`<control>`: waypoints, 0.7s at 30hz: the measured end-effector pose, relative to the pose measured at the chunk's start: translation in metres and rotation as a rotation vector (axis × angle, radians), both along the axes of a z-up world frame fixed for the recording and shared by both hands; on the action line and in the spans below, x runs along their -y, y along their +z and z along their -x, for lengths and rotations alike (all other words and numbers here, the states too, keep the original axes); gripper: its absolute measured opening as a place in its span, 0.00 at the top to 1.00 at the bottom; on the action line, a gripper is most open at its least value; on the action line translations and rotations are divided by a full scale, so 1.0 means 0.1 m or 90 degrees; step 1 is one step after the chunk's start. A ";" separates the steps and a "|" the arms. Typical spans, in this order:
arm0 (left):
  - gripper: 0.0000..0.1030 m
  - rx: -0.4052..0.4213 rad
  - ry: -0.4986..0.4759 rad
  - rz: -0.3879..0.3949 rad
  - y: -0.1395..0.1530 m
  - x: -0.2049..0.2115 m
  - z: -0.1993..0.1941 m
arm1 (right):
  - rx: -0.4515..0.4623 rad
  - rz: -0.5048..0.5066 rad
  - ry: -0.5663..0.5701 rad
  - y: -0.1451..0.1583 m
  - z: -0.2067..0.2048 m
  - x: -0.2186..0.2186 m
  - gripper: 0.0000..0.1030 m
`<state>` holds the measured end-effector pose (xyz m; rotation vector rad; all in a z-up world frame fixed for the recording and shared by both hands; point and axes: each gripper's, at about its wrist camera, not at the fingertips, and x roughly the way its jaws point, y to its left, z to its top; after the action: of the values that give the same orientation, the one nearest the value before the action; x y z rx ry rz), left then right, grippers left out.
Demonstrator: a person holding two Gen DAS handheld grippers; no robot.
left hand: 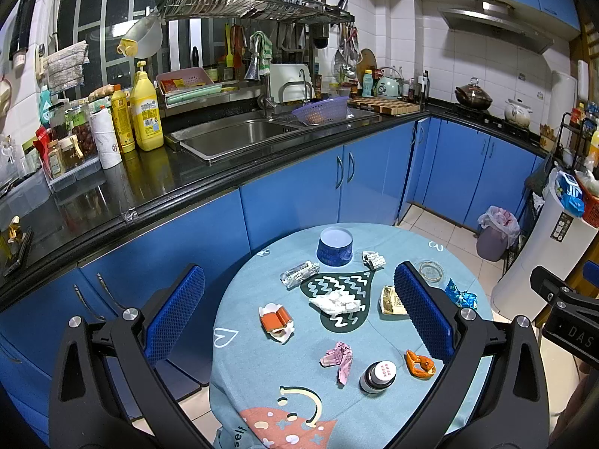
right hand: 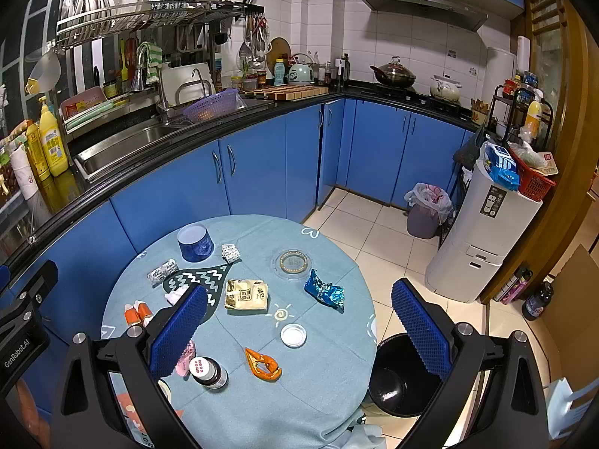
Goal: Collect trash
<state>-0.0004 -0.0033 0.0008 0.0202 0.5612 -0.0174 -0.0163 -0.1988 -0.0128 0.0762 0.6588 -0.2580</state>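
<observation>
both claws wide open and empty: left claw (left hand: 299, 314) above the round counter (left hand: 239, 292), right claw (right hand: 299, 331) above its near edge. trash scattered over the cloth: white tissue wad (left hand: 337, 304), pink crumpled paper (left hand: 338, 359), blue foil wrapper (right hand: 324, 291), gold packet (right hand: 247, 295), orange peel (right hand: 263, 364). probably all light, soft, crushable; best pinched across the bulk, foil likely slippery. only in the right view: black bin (right hand: 404, 378) on the floor just beside the counter, plus a white lid (right hand: 293, 335).
</observation>
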 end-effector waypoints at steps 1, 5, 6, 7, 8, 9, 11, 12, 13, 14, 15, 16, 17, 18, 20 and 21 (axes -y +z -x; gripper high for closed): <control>0.03 0.000 0.000 0.000 0.00 0.00 0.00 | 0.001 0.001 0.000 0.00 0.01 0.01 0.07; 0.03 0.000 0.000 0.000 0.00 0.00 0.00 | 0.001 0.000 0.000 0.00 0.00 0.01 0.07; 0.03 0.000 0.000 0.000 0.00 0.00 0.00 | 0.001 0.001 0.000 0.00 0.01 0.01 0.07; 0.03 0.001 0.000 0.000 0.00 0.00 0.00 | 0.001 0.001 0.000 -0.01 0.01 0.01 0.07; 0.03 0.000 0.001 0.000 0.00 0.00 0.00 | 0.001 0.001 0.000 0.00 0.01 0.01 0.07; 0.03 0.000 0.000 0.000 0.00 0.00 0.00 | 0.001 0.001 0.000 0.00 0.00 0.01 0.07; 0.03 0.001 0.001 0.000 0.00 0.00 0.00 | 0.001 0.002 0.001 0.00 0.01 0.01 0.07; 0.03 0.001 0.000 0.000 0.00 0.00 0.00 | 0.001 0.002 0.001 0.00 0.01 0.01 0.07; 0.03 0.001 0.000 0.000 0.00 0.00 0.00 | 0.001 0.002 0.001 0.00 0.01 0.01 0.07; 0.03 0.001 0.000 0.000 0.00 0.00 0.00 | 0.001 0.002 0.001 0.00 0.01 0.01 0.07; 0.03 0.000 0.000 0.000 0.00 0.00 0.00 | 0.002 0.002 0.001 0.00 0.01 0.01 0.07; 0.03 0.000 0.000 0.000 0.00 0.00 0.00 | 0.001 0.002 0.001 0.00 0.01 0.01 0.07; 0.03 0.000 0.000 0.000 0.00 0.00 0.00 | 0.001 0.002 0.001 0.00 0.00 0.00 0.07; 0.03 0.001 0.001 0.000 0.00 0.00 0.00 | 0.001 0.002 0.001 0.00 0.00 0.01 0.07; 0.03 0.001 0.000 0.000 0.00 0.00 0.00 | 0.001 0.002 0.001 0.00 0.00 0.01 0.07; 0.03 0.001 0.000 0.000 0.00 0.00 0.00 | 0.001 0.002 0.001 0.00 0.00 0.01 0.07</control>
<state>-0.0006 -0.0034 0.0003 0.0209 0.5602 -0.0170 -0.0167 -0.1999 -0.0126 0.0731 0.6570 -0.2578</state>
